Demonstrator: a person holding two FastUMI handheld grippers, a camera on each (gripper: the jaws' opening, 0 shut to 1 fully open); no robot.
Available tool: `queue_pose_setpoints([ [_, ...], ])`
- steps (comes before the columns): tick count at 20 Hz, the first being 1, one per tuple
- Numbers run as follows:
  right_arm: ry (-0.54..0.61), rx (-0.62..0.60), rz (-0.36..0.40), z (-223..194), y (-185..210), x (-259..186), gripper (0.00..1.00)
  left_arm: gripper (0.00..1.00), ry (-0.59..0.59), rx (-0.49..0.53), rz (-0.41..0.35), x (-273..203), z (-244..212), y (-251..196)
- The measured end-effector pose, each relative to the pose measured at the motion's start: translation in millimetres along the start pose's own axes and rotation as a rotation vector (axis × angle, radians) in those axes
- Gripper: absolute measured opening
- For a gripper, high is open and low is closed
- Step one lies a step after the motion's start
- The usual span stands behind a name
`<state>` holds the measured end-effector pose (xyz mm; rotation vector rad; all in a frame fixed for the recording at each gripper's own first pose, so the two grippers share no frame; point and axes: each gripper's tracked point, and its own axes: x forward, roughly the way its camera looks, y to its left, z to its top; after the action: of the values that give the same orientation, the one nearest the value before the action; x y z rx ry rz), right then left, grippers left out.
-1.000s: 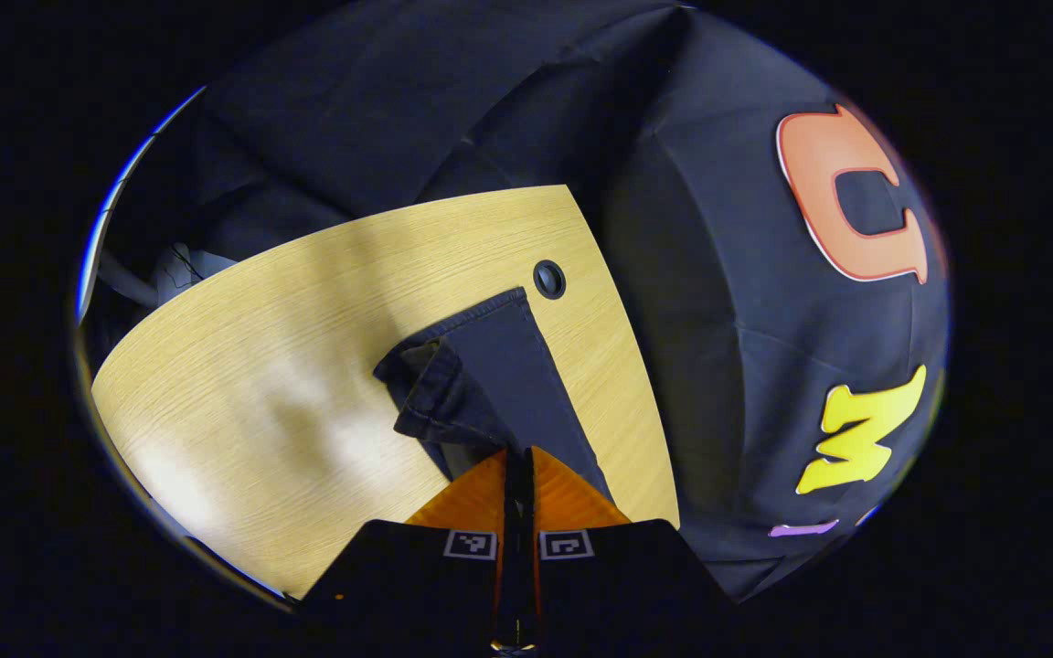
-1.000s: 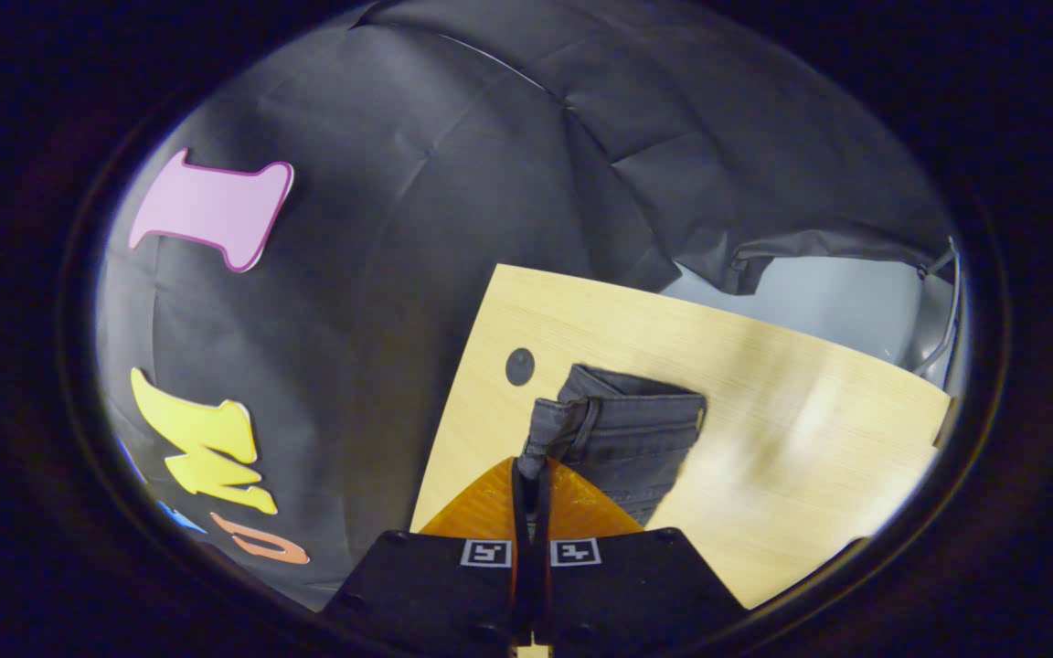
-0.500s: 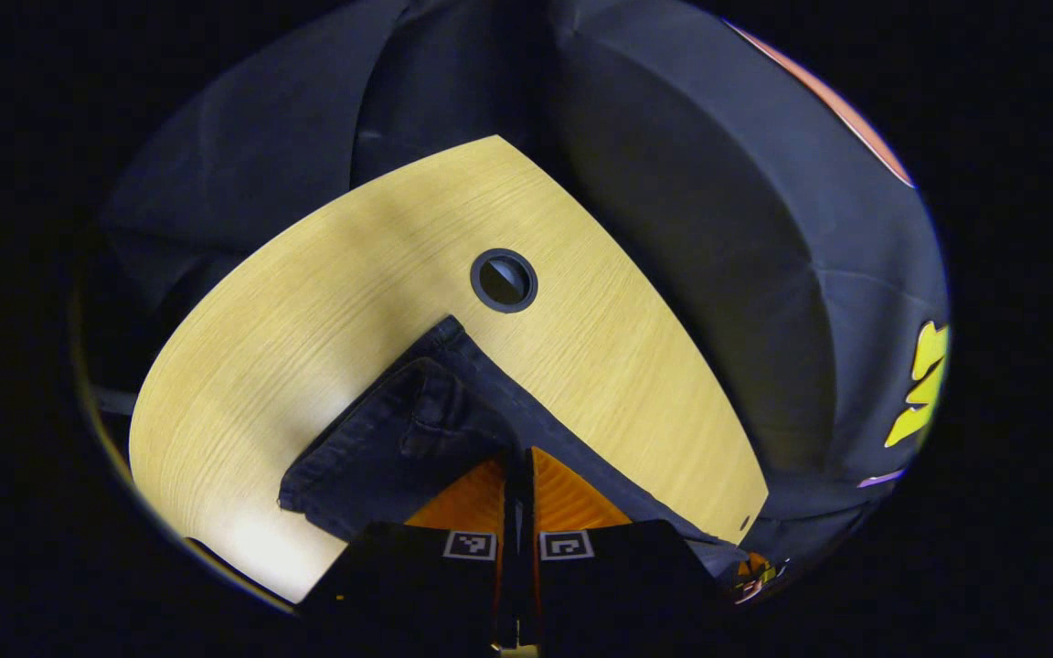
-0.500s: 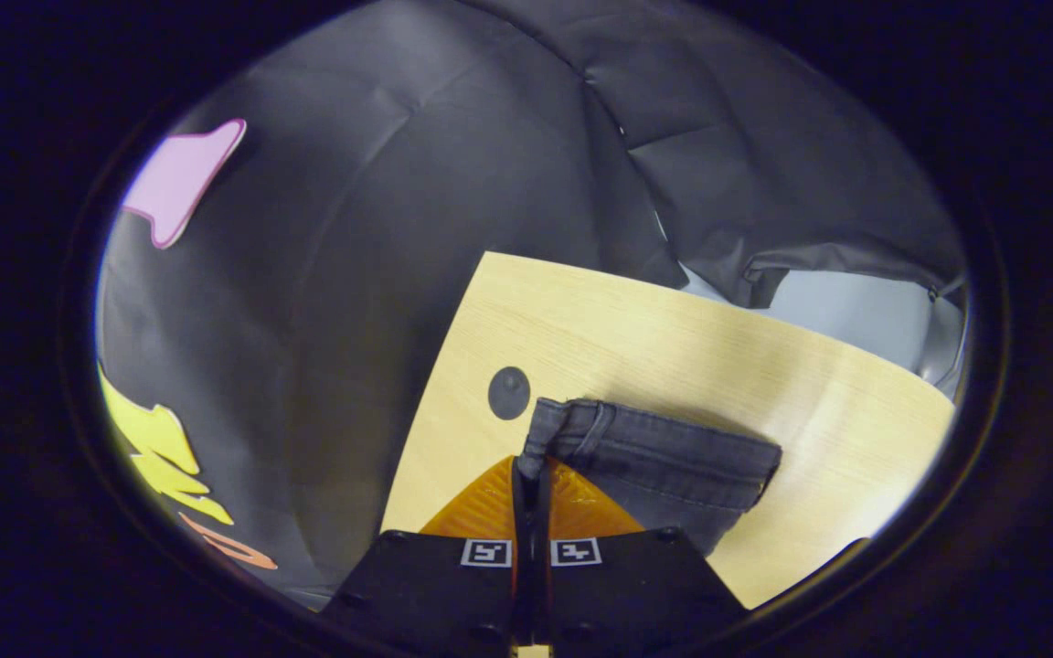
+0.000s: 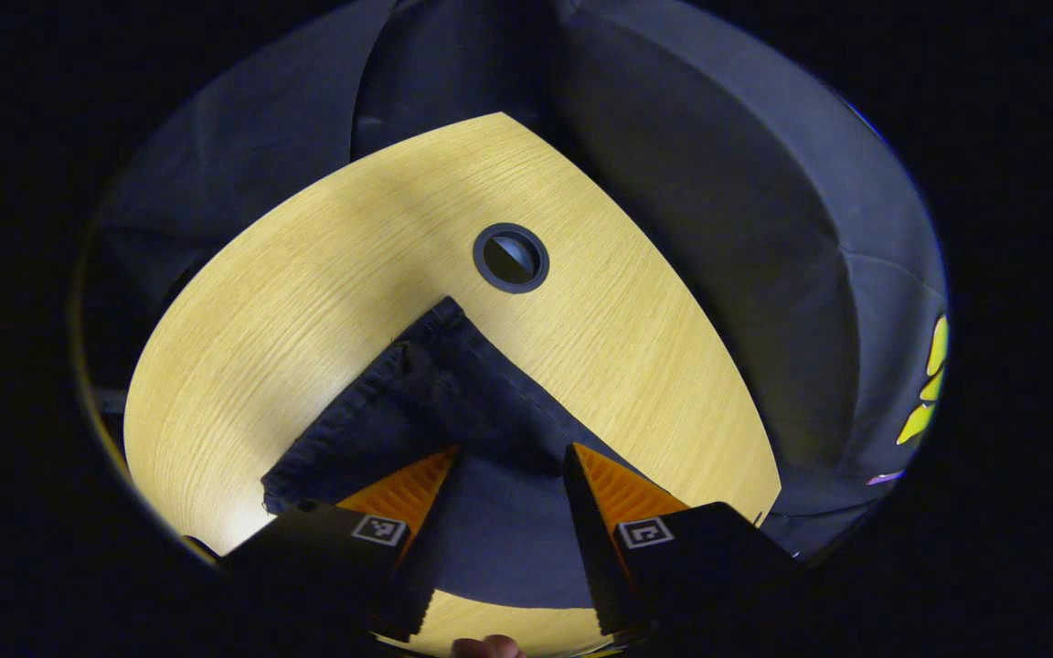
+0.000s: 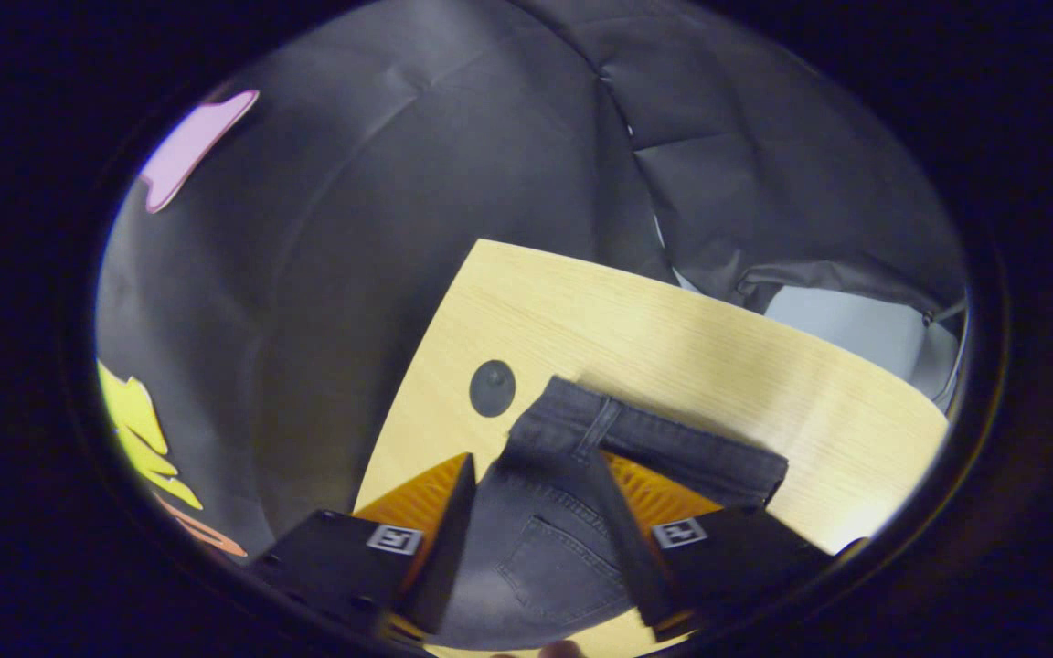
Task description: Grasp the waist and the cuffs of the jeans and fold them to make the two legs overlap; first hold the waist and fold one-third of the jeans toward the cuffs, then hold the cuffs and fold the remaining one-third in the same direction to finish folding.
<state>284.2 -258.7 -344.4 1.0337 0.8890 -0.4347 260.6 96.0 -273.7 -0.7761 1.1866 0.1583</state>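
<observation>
The dark jeans (image 5: 435,402) lie flat on the wooden table (image 5: 325,256), a corner pointing toward the round cable hole (image 5: 510,258). My left gripper (image 5: 510,457) stands open just above the cloth, fingers spread to either side with nothing between them. In the right gripper view the waistband (image 6: 664,439) with a belt loop lies across the table, a back pocket (image 6: 563,567) nearer the camera. My right gripper (image 6: 534,466) is open over the waist end, its fingers apart and off the cloth.
The cable hole (image 6: 492,387) sits close to the jeans' far corner. Black cloth walls surround the table on the far sides. The table edge (image 5: 746,429) runs close on the right in the left gripper view. A fingertip (image 5: 485,647) shows at the bottom edge.
Both grippers were shut on the jeans and lowered them onto the table; now both have opened and let go, and the cloth lies flat.
</observation>
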Motion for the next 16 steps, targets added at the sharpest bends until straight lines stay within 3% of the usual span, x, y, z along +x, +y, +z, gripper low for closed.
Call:
queue_pose_setpoints([
  [1,-0.013,-0.038,0.008,-0.4,2.9,-12.1,0.91,0.84,-0.018,0.036,-0.018,-18.5,2.5,-15.3],
  [4,-0.064,-0.196,0.038,-4.4,11.5,-55.1,0.91,0.92,-0.097,0.21,-0.064,-91.9,3.7,-70.4],
  [5,-0.085,-0.25,0.056,-7.8,15.1,-74.8,0.88,0.82,-0.123,0.275,-0.08,-119.8,-0.8,-90.3],
  [6,-0.108,-0.304,0.074,-11.9,16.3,-93.6,0.89,0.82,-0.146,0.337,-0.099,-147.4,-7.9,-110.7],
  [7,-0.131,-0.355,0.089,-18.8,15.1,-111.5,0.89,0.96,-0.157,0.4,-0.116,-175.3,-20.3,-129.6],
  [8,-0.151,-0.403,0.105,-26.0,12.7,-130.5,0.88,0.88,-0.182,0.467,-0.123,-202.2,-31.4,-145.6],
  [9,-0.171,-0.452,0.115,-34.1,7.8,-150.3,0.96,0.92,-0.21,0.542,-0.123,-225.1,-87.9,-134.8],
  [10,-0.196,-0.504,0.115,-39.7,0.3,-167.6,0.96,0.92,-0.266,0.602,-0.109,-216.5,-71.5,-130.9],
  [11,-0.229,-0.553,0.116,-45.3,-6.6,-189.0,0.97,0.93,-0.33,0.64,-0.104,-240.3,-77.4,-156.9],
  [16,-0.368,-0.705,0.088,-77.2,-49.9,-262.6,0.98,0.96,-0.613,0.696,-0.103,-273.3,-143.2,-158.6],
])
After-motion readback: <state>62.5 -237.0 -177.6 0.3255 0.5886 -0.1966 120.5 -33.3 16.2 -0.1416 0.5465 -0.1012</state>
